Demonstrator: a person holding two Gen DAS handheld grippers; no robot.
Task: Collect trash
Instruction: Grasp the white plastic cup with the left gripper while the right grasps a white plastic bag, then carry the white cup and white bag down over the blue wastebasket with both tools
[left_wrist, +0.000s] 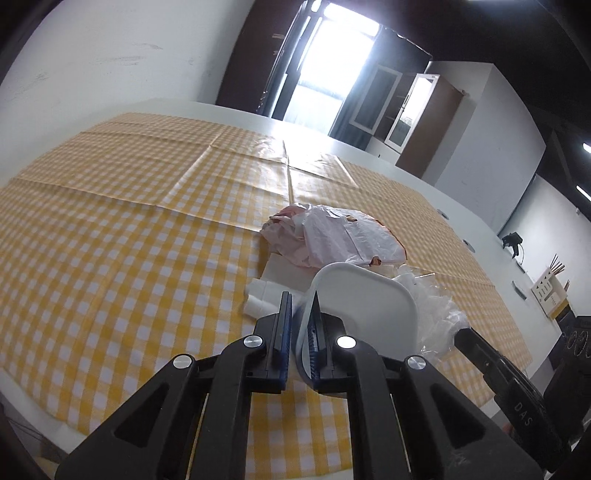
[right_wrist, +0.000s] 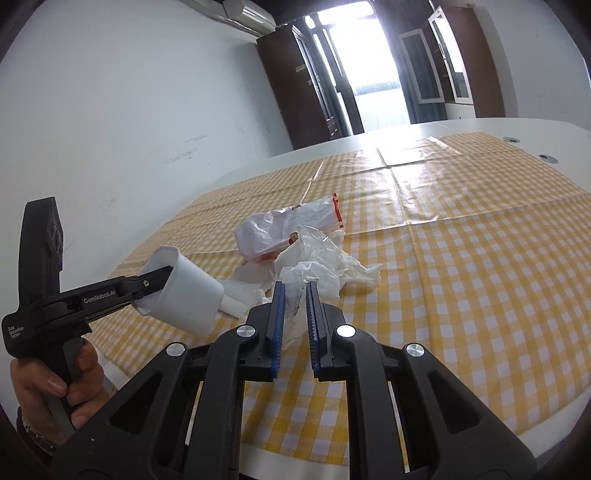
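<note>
My left gripper (left_wrist: 302, 308) is shut on the rim of a white plastic bin (left_wrist: 364, 306), held tilted above the table; the bin (right_wrist: 184, 295) and left gripper (right_wrist: 157, 282) also show at left in the right wrist view. My right gripper (right_wrist: 295, 295) is shut on a crumpled clear plastic wrapper (right_wrist: 317, 269) in a trash pile. The pile also holds a pinkish-white plastic bag (left_wrist: 332, 236), also seen in the right wrist view (right_wrist: 284, 229), and white tissue (left_wrist: 258, 299), which shows in the right wrist view too (right_wrist: 240, 295). The right gripper's finger (left_wrist: 491, 365) shows at the bin's right.
The table wears a yellow-and-white checked cloth (left_wrist: 129, 258), seen in the right wrist view as well (right_wrist: 461, 277). Its white edge (left_wrist: 461, 206) runs along the far side. A white wall lies left, a bright doorway (right_wrist: 369, 62) beyond.
</note>
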